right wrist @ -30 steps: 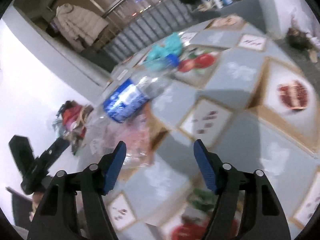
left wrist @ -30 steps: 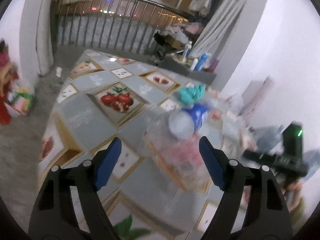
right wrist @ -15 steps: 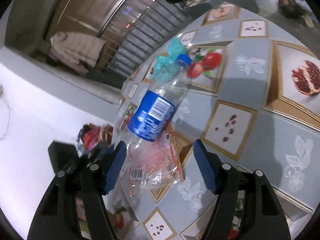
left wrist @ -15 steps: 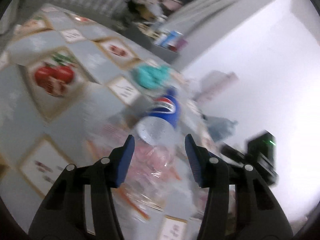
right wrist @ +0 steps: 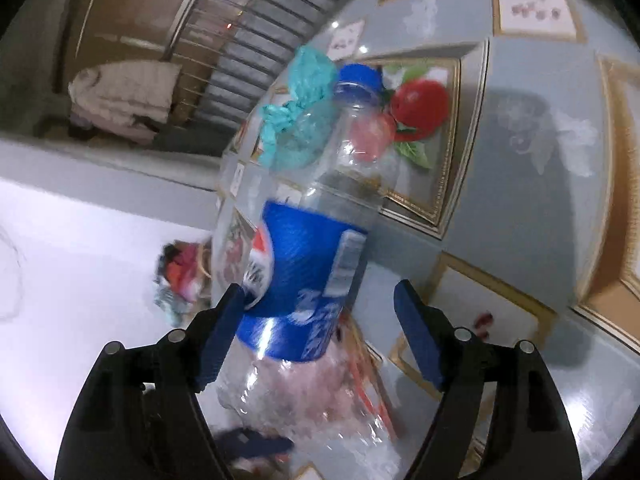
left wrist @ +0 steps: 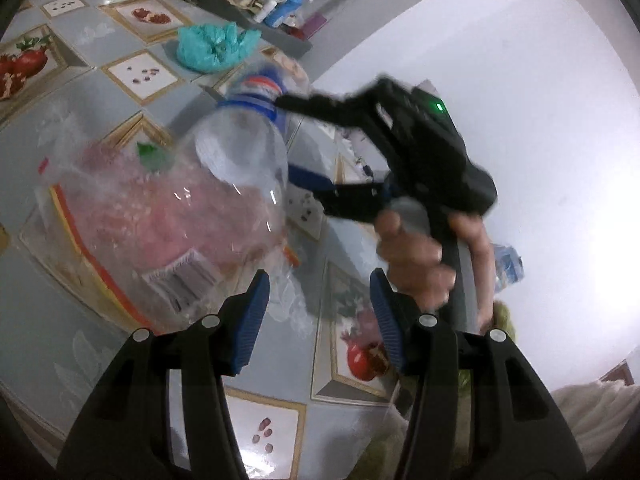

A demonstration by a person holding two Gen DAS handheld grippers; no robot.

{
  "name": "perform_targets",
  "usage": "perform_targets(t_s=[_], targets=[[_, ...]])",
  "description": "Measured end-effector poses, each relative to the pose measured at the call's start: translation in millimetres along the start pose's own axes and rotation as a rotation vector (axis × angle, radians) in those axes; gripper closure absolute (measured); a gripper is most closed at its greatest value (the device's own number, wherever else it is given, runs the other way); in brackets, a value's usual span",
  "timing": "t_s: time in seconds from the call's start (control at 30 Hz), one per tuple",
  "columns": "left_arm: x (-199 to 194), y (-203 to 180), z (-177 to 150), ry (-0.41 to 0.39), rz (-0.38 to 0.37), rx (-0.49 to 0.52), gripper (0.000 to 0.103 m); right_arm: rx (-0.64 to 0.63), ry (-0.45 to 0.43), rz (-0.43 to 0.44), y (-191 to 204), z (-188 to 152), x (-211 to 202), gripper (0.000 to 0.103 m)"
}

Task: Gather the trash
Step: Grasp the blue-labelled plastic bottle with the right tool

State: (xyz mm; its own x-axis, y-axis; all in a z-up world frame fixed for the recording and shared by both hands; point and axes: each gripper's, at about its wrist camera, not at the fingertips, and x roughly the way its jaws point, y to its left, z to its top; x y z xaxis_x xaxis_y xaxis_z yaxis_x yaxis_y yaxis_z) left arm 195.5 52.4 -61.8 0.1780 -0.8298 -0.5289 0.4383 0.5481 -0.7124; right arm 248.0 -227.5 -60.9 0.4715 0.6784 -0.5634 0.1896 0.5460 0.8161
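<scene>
An empty clear plastic bottle with a blue label and blue cap lies on a clear plastic wrapper with pink print and a barcode, on the fruit-pattern tablecloth. It also shows in the left wrist view. My right gripper is open, its jaws on either side of the bottle's labelled middle, not closed on it. My left gripper is open just past the wrapper's near edge, empty. A crumpled teal bag lies beyond the bottle.
The table runs along a white wall on the right. Bottles and clutter stand on a shelf beyond the table's far end. A railing and a heap of clothes lie behind.
Both grippers have moved in close to the bottle and wrapper. The right gripper now straddles the bottle; the left gripper's jaws have narrowed and sit at the wrapper's edge.
</scene>
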Motion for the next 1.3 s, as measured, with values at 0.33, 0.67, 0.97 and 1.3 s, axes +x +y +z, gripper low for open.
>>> perform_targets(t_s=[0.33,0.67,0.97,1.3], targets=[[-55,24,-47,-0.102,0.129,-0.077,0.055,0.09,0.016,0.068,1,11,21,0.028],[-107,42,-75,-0.179,0.271,-0.172,0.055,0.191,0.019,0.036,6,24,38,0.028],[-82,30,-60,-0.165,0.294,-0.149,0.055,0.127,0.042,-0.042,30,26,55,0.025],[-78,27,-61,-0.131,0.332,-0.149,0.054,0.106,0.137,0.067,4,31,20,0.043]])
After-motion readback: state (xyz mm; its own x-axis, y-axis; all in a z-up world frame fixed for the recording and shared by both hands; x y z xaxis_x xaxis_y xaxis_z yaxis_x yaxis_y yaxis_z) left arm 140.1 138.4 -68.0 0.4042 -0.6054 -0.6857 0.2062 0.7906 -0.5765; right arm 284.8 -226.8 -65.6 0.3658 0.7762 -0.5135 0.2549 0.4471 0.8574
